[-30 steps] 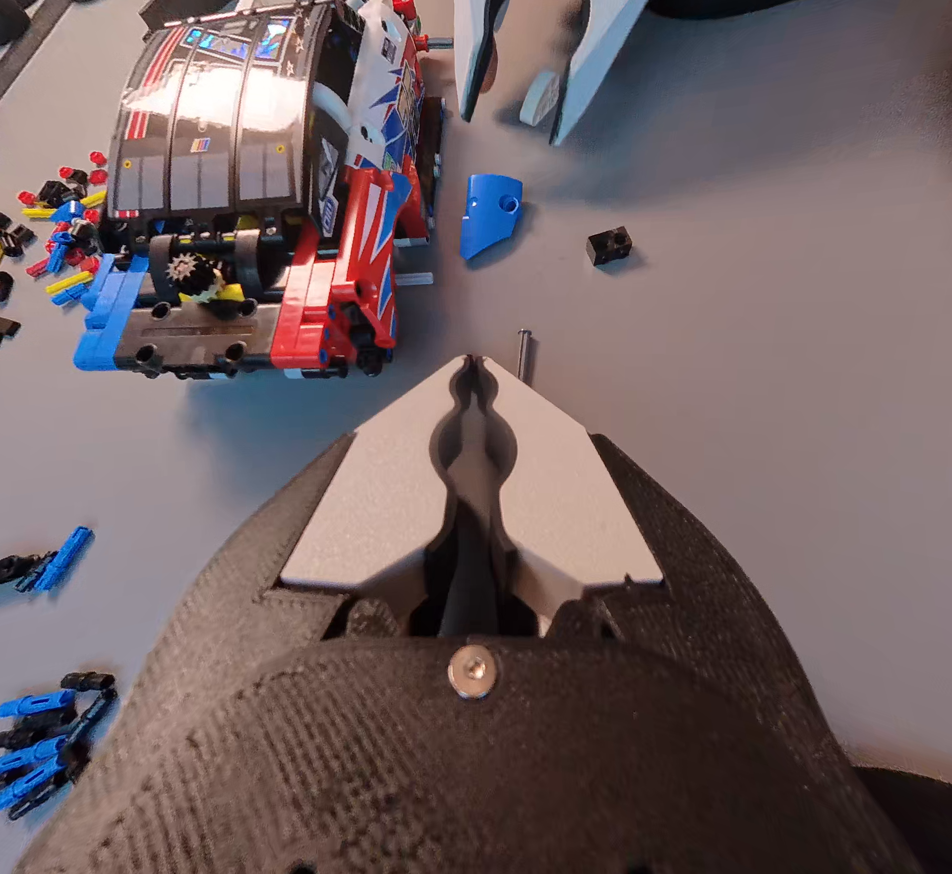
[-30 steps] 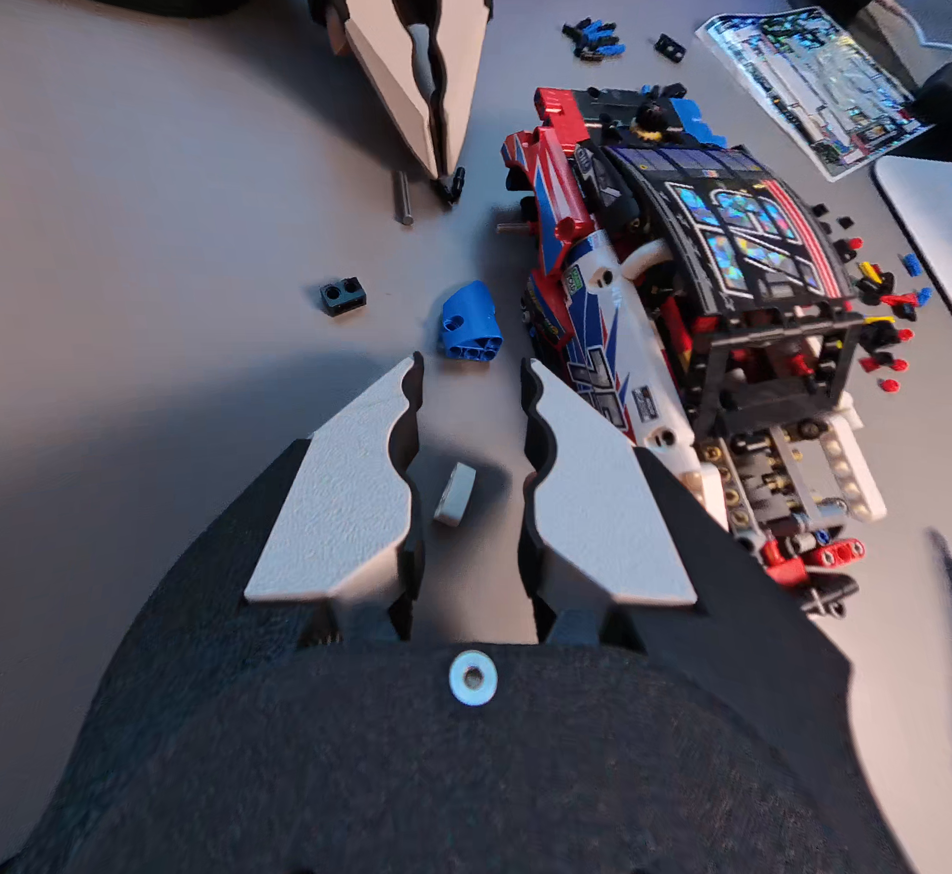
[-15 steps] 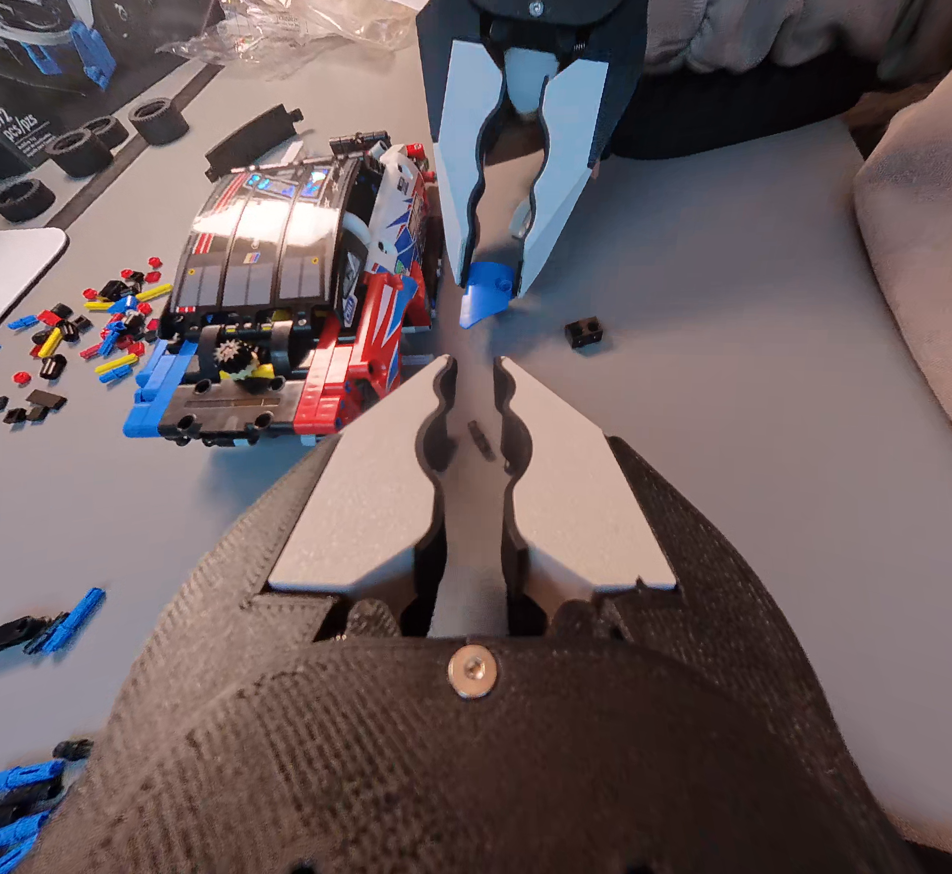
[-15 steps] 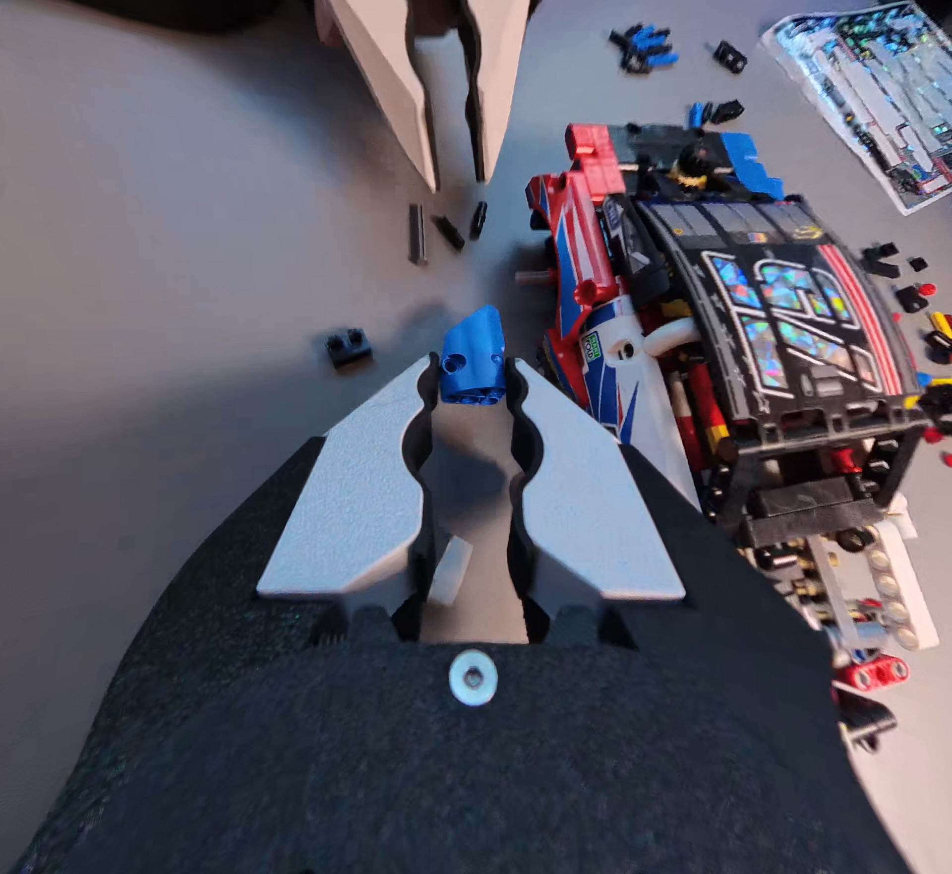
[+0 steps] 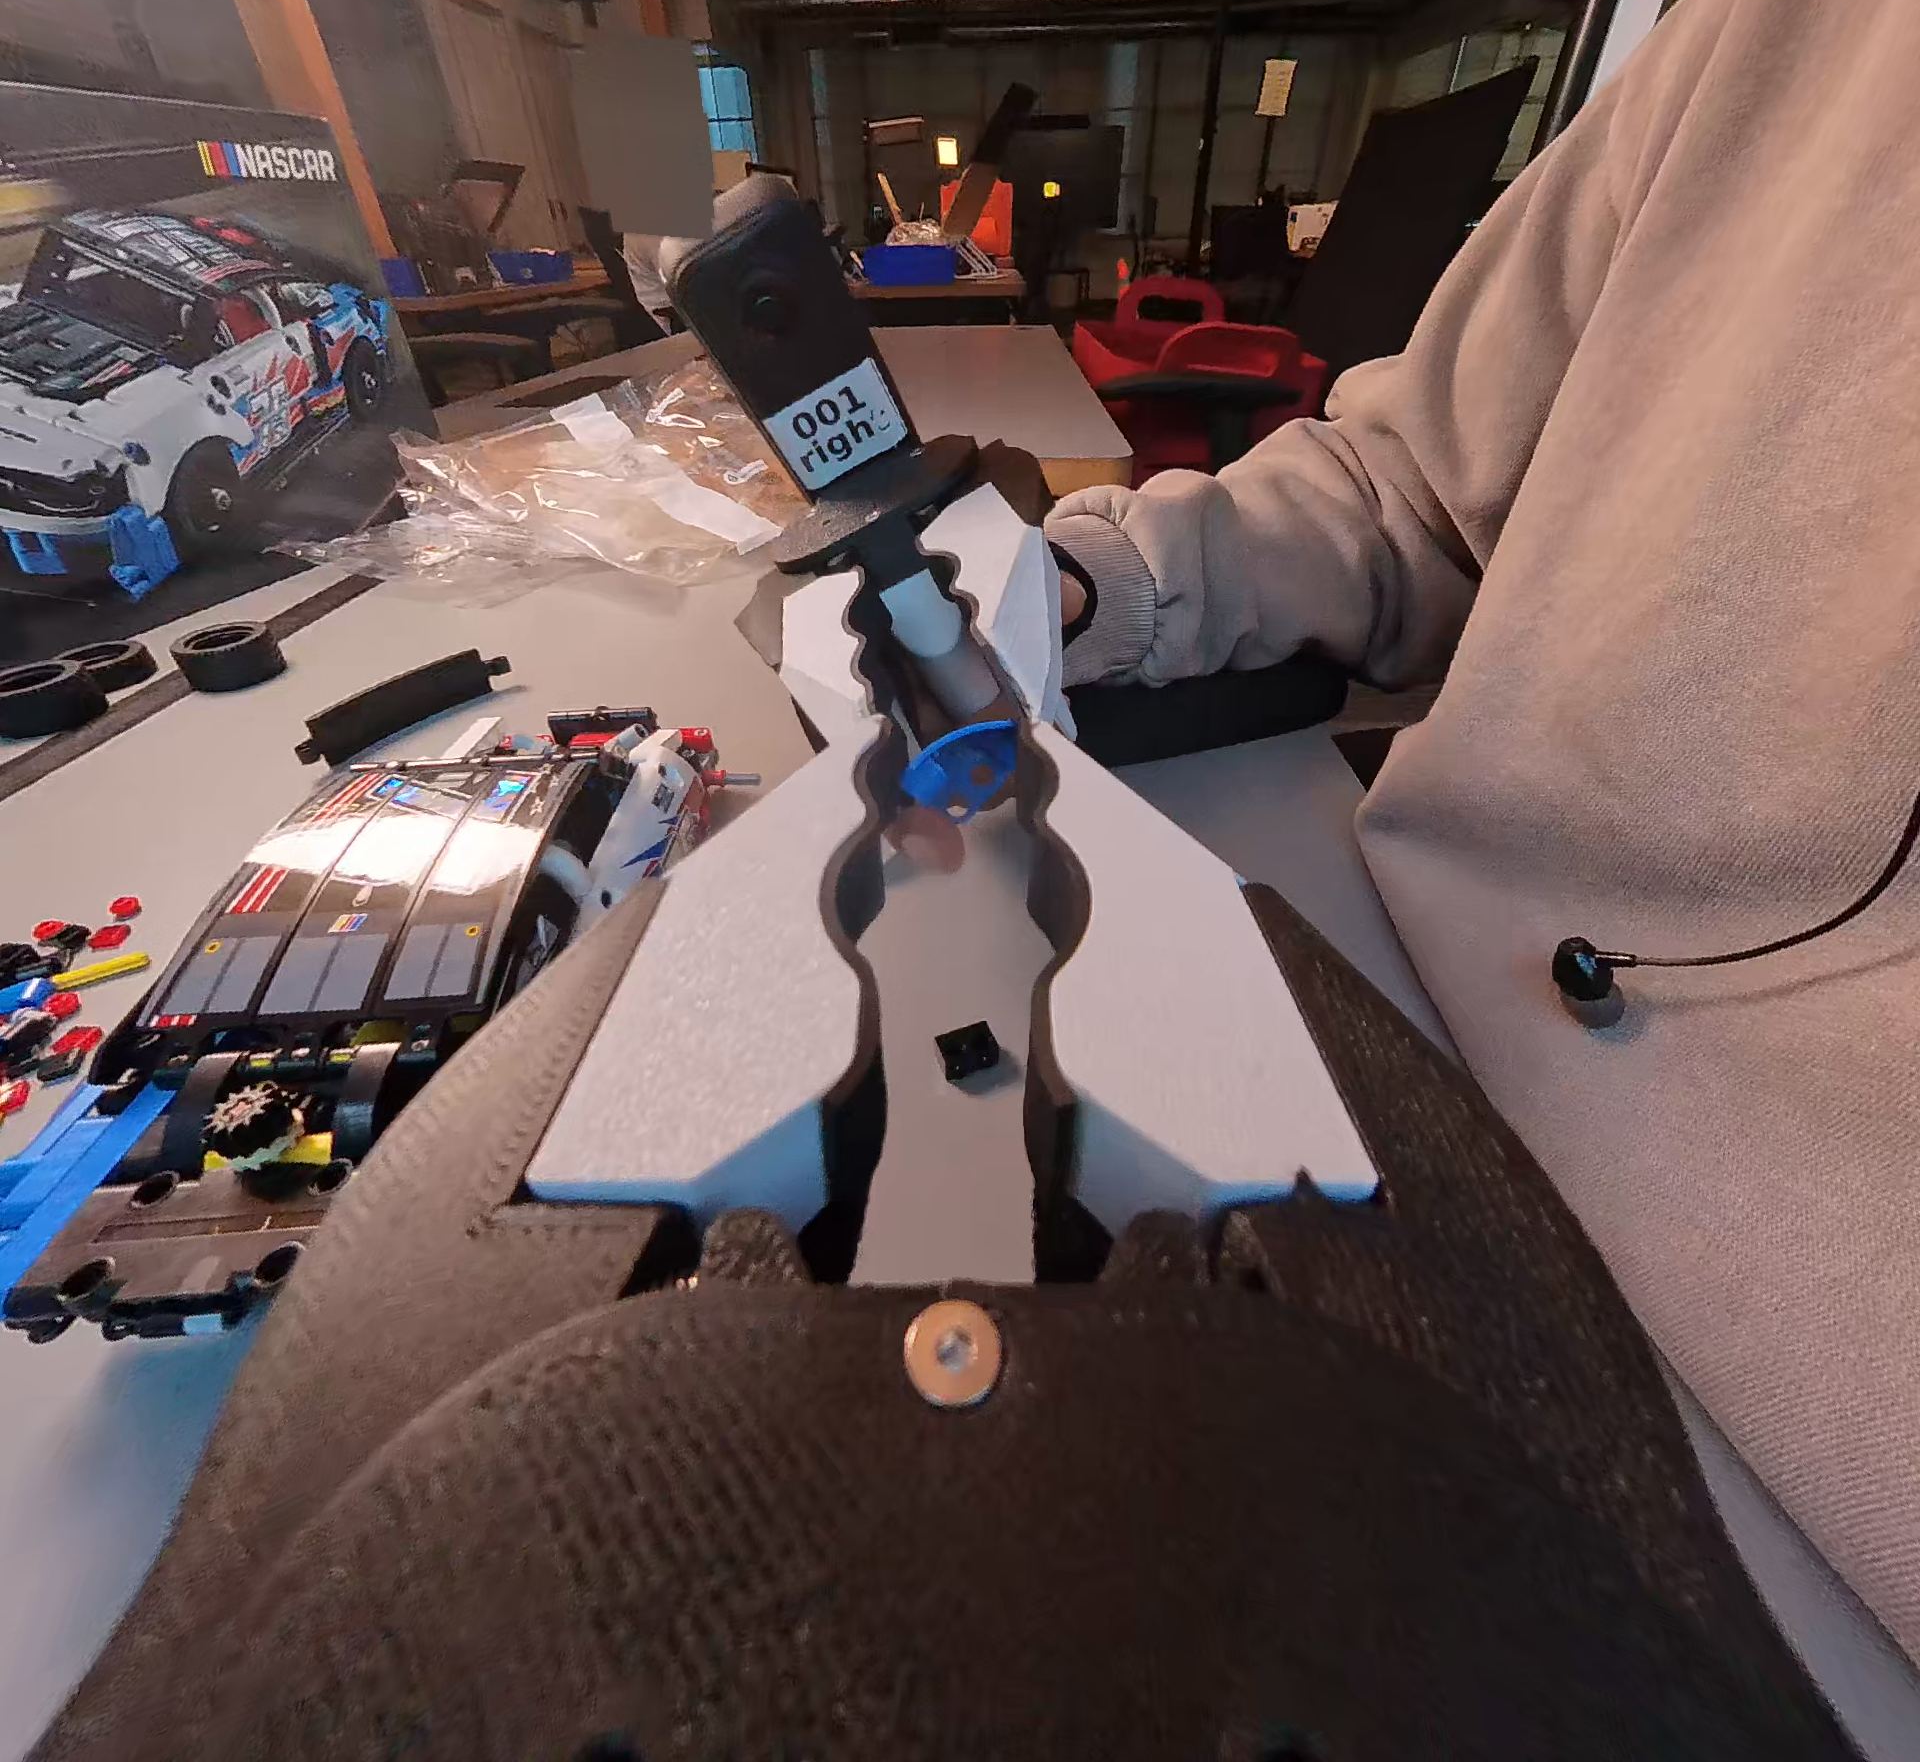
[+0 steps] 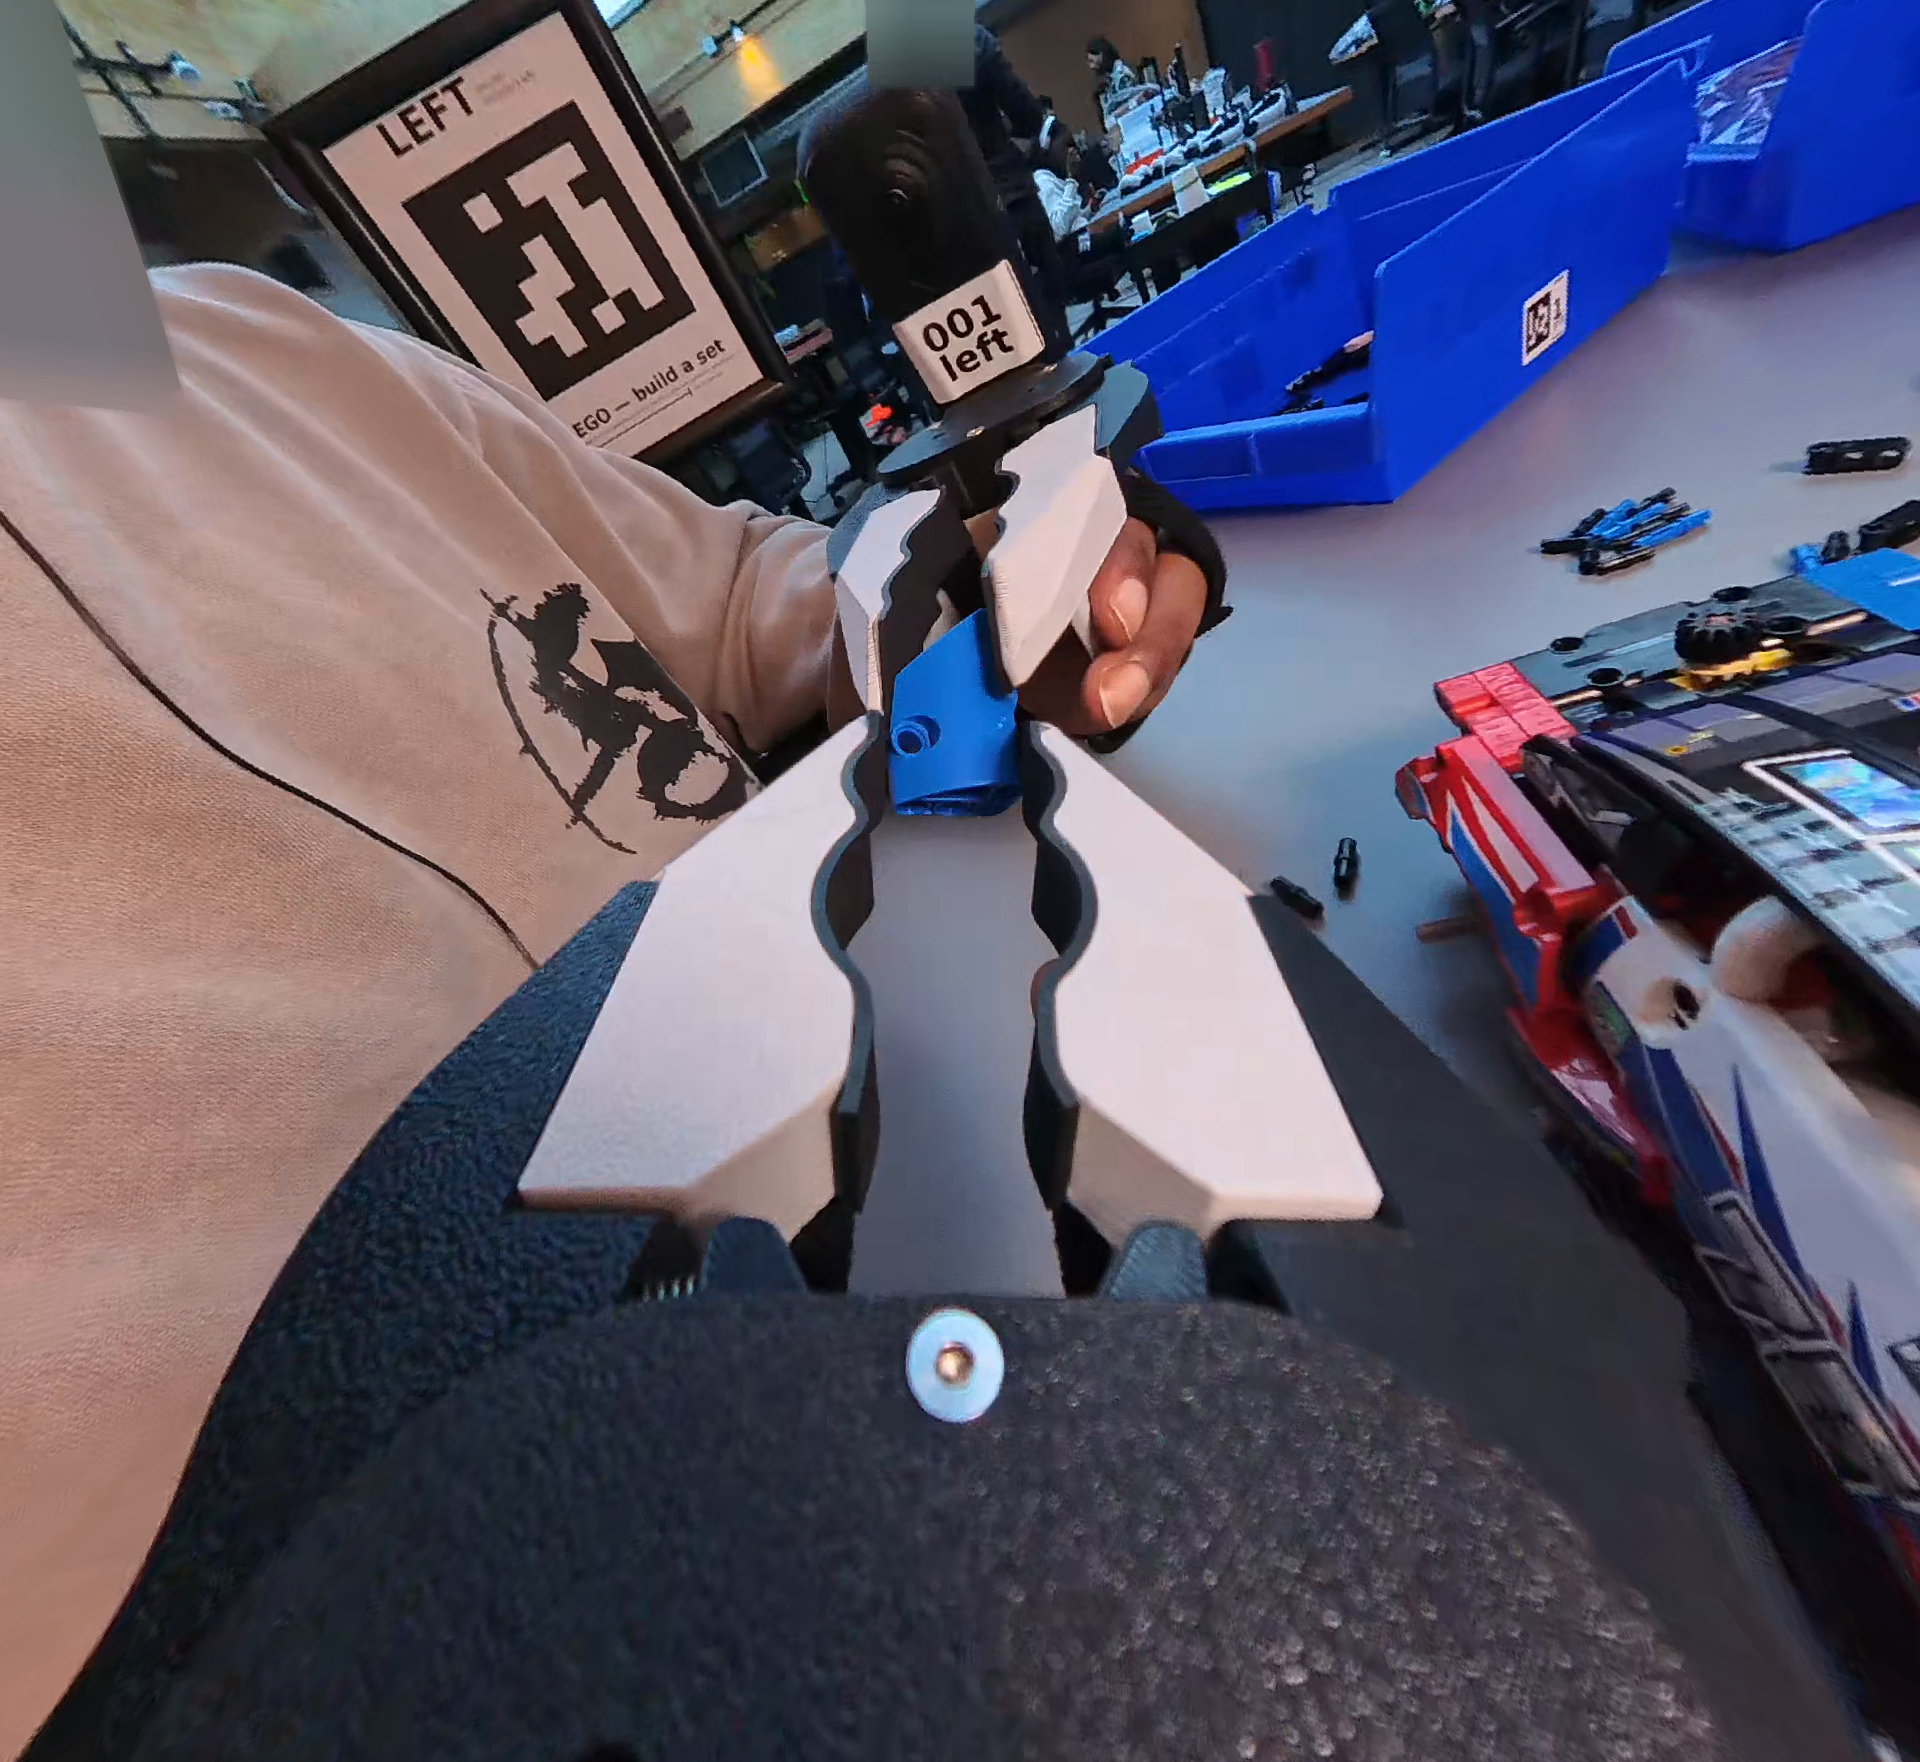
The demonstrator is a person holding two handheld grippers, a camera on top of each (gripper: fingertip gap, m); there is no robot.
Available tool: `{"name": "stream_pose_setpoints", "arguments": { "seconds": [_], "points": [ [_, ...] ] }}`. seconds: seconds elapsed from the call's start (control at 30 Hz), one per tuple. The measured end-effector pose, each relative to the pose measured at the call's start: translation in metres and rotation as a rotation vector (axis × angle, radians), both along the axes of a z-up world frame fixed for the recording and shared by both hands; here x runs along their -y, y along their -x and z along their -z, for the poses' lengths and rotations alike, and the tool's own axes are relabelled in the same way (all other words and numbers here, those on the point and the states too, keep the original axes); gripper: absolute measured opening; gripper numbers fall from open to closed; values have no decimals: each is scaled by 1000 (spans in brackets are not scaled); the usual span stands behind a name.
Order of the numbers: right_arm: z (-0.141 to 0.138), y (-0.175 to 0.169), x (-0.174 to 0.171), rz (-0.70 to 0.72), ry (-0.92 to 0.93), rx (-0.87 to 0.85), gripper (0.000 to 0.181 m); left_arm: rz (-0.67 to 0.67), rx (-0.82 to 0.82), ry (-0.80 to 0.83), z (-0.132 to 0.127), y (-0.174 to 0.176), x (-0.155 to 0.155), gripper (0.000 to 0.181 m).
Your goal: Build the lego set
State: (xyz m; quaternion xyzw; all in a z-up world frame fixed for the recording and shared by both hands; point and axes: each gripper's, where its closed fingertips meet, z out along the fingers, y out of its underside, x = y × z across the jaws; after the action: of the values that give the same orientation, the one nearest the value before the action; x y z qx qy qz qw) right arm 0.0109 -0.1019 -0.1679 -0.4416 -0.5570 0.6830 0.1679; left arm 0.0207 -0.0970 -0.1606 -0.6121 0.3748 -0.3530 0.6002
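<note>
Fingertips of your right gripper are pinching the blue curved piece at its sides, holding it lifted above the grey table, with the rest of the jaws standing parted behind the tips. In the left wrist view that same blue curved piece is showing just past your left gripper, whose tips are sitting on either side of it. Whether the left tips are actually pressing on the part or only flanking it, you cannot tell from these views, though its jaws are clearly spread wide along their length. The two grippers are meeting nose to nose over the table, each pointing at the other, with the blue part caught between all four tips. In the right wrist view the left gripper is angling down from above, and one of its white fingers is overlapping the top of the blue part. Beside you, the partly built car is resting on the table, off to the left of the left gripper and well clear of the held part. A small black block is lying on the table beneath the left jaws, and two short black pins are lying near the car's red flank.
</note>
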Motion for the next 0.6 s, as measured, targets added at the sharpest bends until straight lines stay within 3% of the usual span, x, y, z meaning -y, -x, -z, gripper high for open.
{"name": "stream_pose_setpoints", "arguments": {
  "seconds": [0.3,0.33,0.4,0.6],
  "points": [
    [3,-4,-1,-36,74,50,22,36,3,47,7,1,2,8],
    [5,-4,-1,-33,71,61,12,45,13,51,6,1,4,5],
    [9,-3,-4,-15,61,74,11,57,33,67,5,0,4,4],
    [14,-1,-9,28,18,93,5,-13,-24,158,23,3,-10,4]
  ]
}}
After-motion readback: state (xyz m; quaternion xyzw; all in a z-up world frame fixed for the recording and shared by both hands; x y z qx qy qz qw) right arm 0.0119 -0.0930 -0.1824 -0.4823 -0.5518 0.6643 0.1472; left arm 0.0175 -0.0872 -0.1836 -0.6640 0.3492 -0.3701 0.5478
